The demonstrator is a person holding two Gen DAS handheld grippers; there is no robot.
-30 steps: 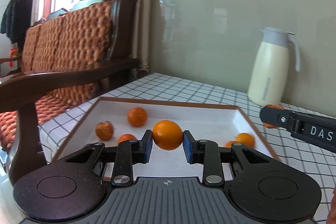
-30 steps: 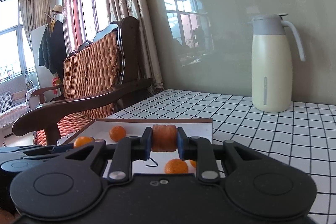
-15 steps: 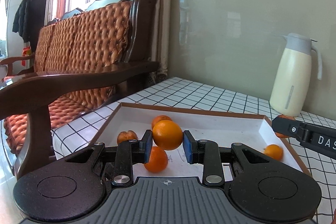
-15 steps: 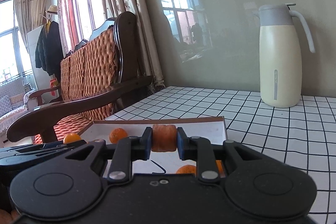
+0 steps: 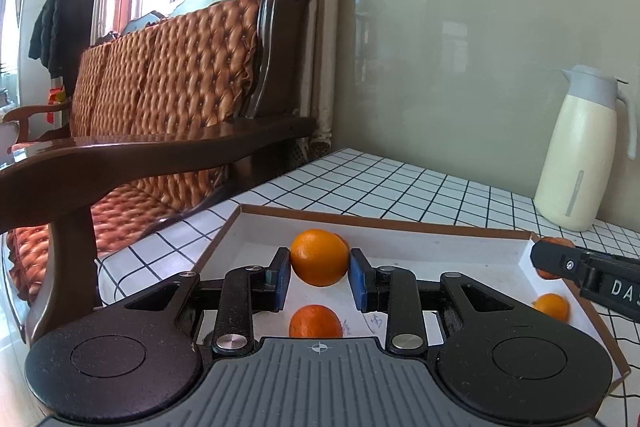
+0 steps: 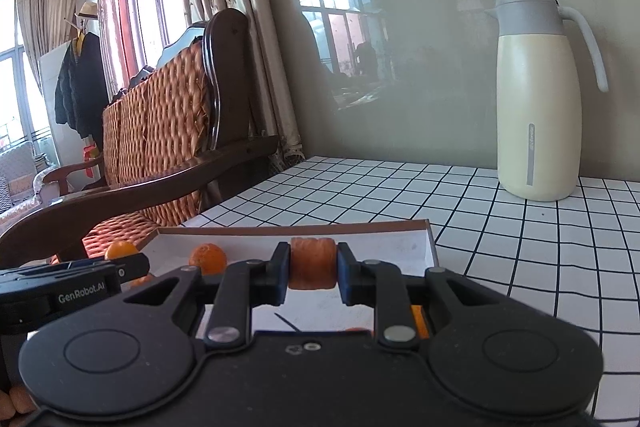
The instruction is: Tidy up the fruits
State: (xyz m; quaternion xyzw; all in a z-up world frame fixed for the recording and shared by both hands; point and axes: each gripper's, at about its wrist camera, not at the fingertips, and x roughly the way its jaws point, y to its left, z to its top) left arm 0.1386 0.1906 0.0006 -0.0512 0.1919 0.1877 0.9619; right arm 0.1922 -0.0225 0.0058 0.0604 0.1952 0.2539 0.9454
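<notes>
Jaws of the left gripper [image 5: 319, 277] clamp a round, firm orange [image 5: 319, 257] at its widest sides, while the right gripper [image 6: 312, 277] squashes a soft, wrinkled orange fruit [image 6: 312, 262].

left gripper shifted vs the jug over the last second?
Yes. In the left wrist view the jug has slid right and the sofa armrest looms larger, so the left gripper, holding its orange, swung left.
</notes>
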